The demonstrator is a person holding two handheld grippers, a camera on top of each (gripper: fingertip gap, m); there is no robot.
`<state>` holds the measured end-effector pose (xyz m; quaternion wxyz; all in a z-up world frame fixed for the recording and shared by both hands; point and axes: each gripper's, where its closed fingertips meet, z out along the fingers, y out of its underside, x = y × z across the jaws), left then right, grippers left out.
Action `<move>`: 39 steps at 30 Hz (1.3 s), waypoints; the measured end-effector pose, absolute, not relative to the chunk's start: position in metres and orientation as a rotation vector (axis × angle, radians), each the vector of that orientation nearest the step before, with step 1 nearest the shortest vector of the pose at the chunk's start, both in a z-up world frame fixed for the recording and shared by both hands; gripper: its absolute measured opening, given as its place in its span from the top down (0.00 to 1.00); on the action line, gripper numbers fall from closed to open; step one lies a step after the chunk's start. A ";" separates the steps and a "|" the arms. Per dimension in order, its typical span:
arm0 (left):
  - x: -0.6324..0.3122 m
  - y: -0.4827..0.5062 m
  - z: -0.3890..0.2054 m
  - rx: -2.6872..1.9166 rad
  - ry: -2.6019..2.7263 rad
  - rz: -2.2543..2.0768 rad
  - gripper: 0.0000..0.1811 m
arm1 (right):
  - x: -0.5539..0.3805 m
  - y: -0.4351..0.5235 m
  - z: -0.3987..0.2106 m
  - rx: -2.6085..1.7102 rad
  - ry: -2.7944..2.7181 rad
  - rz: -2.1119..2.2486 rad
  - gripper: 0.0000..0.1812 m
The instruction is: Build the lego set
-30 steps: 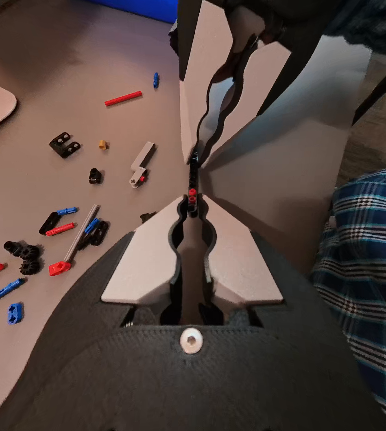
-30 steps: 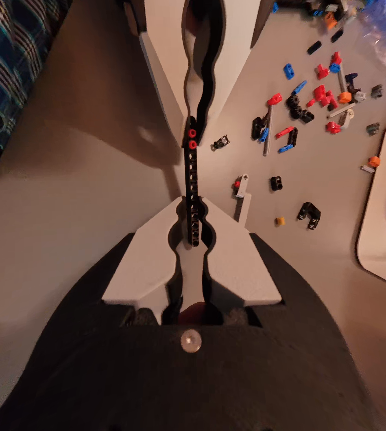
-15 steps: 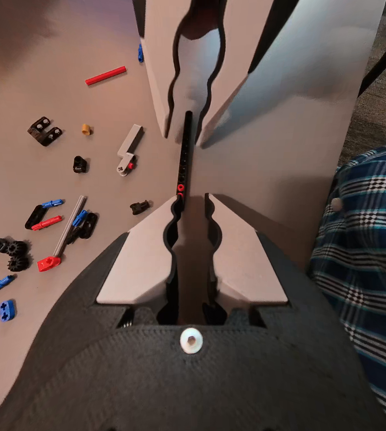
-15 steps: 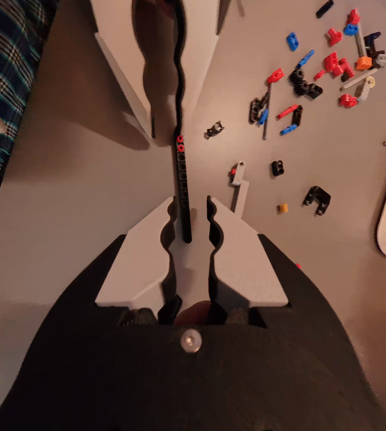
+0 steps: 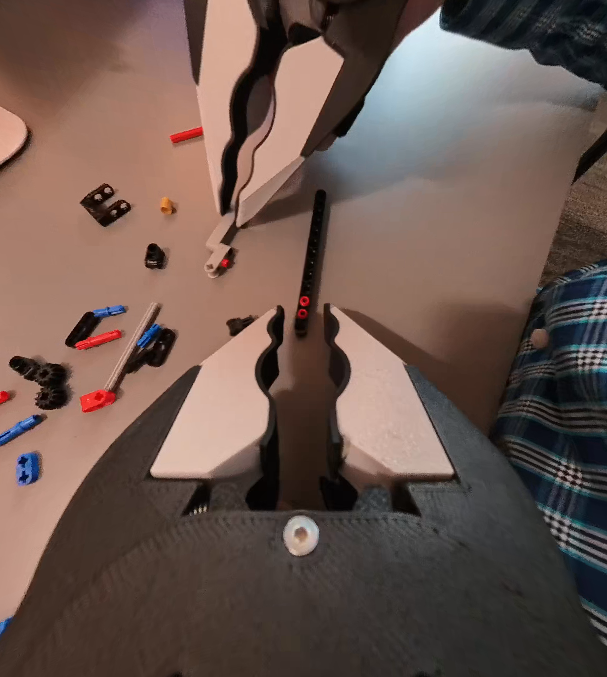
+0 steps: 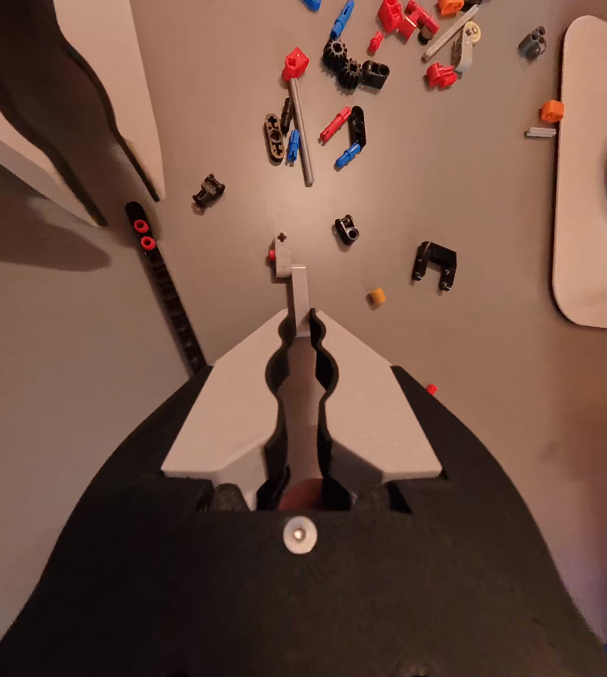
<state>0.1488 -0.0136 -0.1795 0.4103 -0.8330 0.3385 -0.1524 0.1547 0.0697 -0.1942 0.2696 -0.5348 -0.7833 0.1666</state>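
A long black beam [image 5: 313, 256] with two red pins [image 5: 302, 307] at its near end lies flat on the table. My left gripper [image 5: 302, 311] is open, and the beam's near end lies between its tips, untouched. The beam also shows at the left of the right wrist view [image 6: 170, 293], below the left gripper's fingers [image 6: 140, 110]. My right gripper [image 6: 300, 315] is shut on the end of a grey bent beam [image 6: 300, 285] with a red pin, which rests on the table. The left wrist view shows that gripper [image 5: 234, 216] tilted down onto the grey beam [image 5: 221, 238].
Loose pieces lie left of the black beam: a black U-shaped piece [image 5: 105, 205], a tan bush [image 5: 166, 205], a grey axle with a red connector [image 5: 129, 351], black gears [image 5: 43, 381], blue and red pins. A white pad [image 6: 595, 183] lies beyond. A plaid sleeve [image 5: 569, 439] is at the table's edge. The tips of one gripper are about 9 centimetres away from the tips of the other. Between my right fingertips and the tan bush [image 5: 166, 205] there is roughly 4 centimetres. My right wrist view [image 6: 376, 295] looks at it from another angle.
Both grippers let go of the black beam, which now lies on the table. My left gripper opened. My right gripper moved over to the grey bent beam and closed on it.
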 end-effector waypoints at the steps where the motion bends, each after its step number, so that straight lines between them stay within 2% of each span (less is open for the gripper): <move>1: 0.147 -0.012 -0.178 -2.096 0.836 -0.378 0.89 | 0.154 0.069 -0.194 -1.446 -2.108 0.461 0.97; 6: 0.127 0.009 -0.170 -2.113 0.628 -0.351 0.87 | 0.143 0.066 -0.179 -1.501 -1.935 0.629 0.97; 13: 0.119 0.036 -0.134 -2.016 0.309 -0.590 0.86 | 0.123 0.059 -0.127 -1.545 -1.431 0.997 0.97; 20: 0.112 0.048 -0.112 -1.876 0.033 -0.828 0.89 | 0.117 0.057 -0.116 -1.335 -1.422 0.671 0.97; 27: 0.111 0.047 -0.107 -1.823 0.021 -0.841 0.96 | 0.113 0.050 -0.116 -1.239 -1.441 0.528 0.97; 31: 0.110 0.047 -0.107 -1.841 0.094 -0.755 0.97 | 0.117 0.043 -0.116 -1.239 -1.503 0.603 0.88; 34: 0.108 0.047 -0.107 -1.874 0.253 -0.532 0.97 | 0.121 0.046 -0.096 -1.268 -1.478 0.690 0.91; 39: 0.110 0.046 -0.111 -1.901 0.538 -0.091 0.97 | 0.108 0.036 -0.084 -1.429 -1.493 0.903 0.91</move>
